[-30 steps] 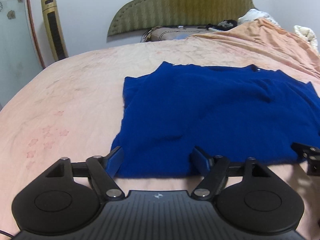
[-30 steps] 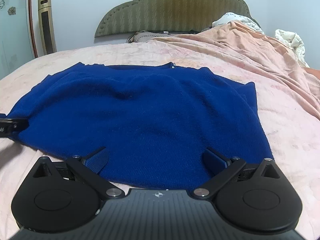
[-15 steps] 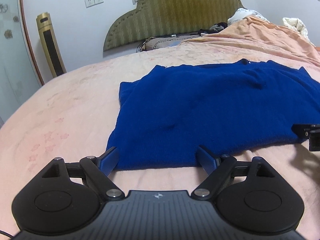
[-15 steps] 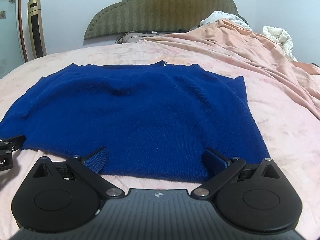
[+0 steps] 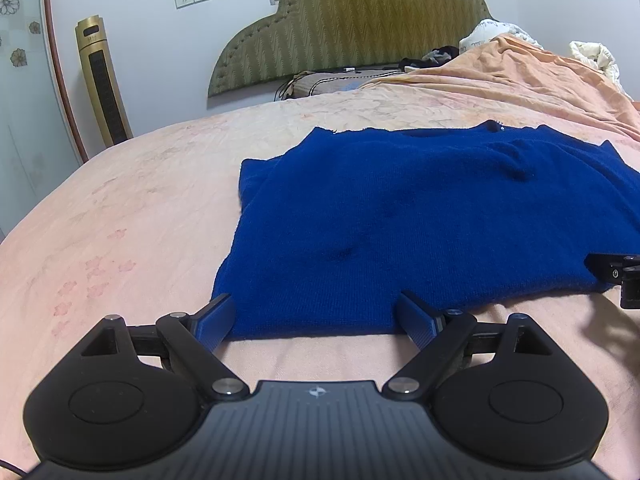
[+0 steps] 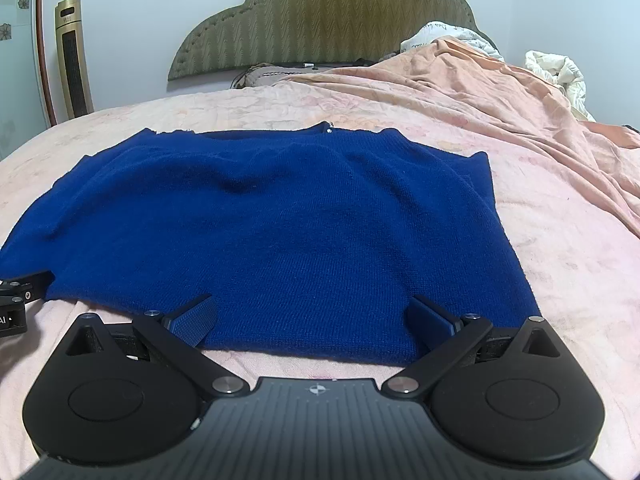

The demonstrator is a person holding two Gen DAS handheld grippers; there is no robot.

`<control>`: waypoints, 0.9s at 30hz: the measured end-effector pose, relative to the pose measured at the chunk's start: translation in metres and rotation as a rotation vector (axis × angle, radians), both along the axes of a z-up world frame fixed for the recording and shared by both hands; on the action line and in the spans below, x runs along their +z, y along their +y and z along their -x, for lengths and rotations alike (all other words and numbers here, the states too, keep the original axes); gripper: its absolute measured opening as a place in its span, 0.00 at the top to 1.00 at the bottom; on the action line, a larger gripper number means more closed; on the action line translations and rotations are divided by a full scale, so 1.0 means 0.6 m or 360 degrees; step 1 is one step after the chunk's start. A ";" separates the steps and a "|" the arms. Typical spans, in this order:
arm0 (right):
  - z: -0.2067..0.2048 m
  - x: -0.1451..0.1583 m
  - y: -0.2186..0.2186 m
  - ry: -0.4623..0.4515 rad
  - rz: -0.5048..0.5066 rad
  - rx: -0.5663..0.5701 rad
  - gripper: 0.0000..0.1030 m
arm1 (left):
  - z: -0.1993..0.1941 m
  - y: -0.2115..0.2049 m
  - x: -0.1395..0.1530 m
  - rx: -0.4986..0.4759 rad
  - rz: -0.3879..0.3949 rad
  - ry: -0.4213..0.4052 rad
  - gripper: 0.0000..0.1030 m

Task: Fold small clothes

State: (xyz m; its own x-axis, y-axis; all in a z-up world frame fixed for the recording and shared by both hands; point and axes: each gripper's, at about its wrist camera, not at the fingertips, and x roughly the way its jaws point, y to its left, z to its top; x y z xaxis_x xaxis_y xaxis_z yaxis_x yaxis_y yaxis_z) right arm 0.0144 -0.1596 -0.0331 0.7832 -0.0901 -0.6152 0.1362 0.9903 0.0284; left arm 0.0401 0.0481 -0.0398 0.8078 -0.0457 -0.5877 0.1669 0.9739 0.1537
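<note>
A deep blue knit sweater [image 5: 420,216] lies flat on the pink bedspread [image 5: 120,208], neckline toward the headboard. My left gripper [image 5: 316,306] hovers at the sweater's near left corner, jaws wide open; the near hem lies between the blue pads, which do not press on it. My right gripper [image 6: 310,304] is open too and straddles the sweater [image 6: 280,220] at the right part of its near hem. Each gripper shows in the other's view: the right gripper [image 5: 616,276] at the right edge, the left gripper [image 6: 20,292] at the left edge.
A green padded headboard [image 6: 320,20] stands against the far wall. A rumpled orange blanket [image 6: 500,92] and white bedding [image 6: 560,72] are heaped at the far right. A gold tower fan [image 5: 102,80] stands left of the bed. Bare bedspread [image 6: 580,260] flanks the sweater.
The left gripper's jaws have spread a little wider around the hem, and its view has tipped up slightly. The sweater lies as before and the right gripper has hardly moved.
</note>
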 end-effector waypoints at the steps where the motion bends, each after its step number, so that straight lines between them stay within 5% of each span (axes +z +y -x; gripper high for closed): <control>1: 0.000 0.000 0.000 0.0000 -0.0001 0.0000 0.00 | 0.000 0.000 0.000 0.0000 0.0001 0.0000 0.14; 27: 0.001 0.000 0.003 -0.0009 -0.0023 0.0002 0.00 | -0.001 0.002 -0.001 0.0001 0.0005 0.0000 0.13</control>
State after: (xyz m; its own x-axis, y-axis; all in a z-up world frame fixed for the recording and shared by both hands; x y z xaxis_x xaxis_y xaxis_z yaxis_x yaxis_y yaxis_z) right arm 0.0139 -0.1576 -0.0332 0.7869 -0.0803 -0.6119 0.1346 0.9900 0.0432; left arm 0.0404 0.0492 -0.0405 0.8079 -0.0470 -0.5875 0.1661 0.9746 0.1503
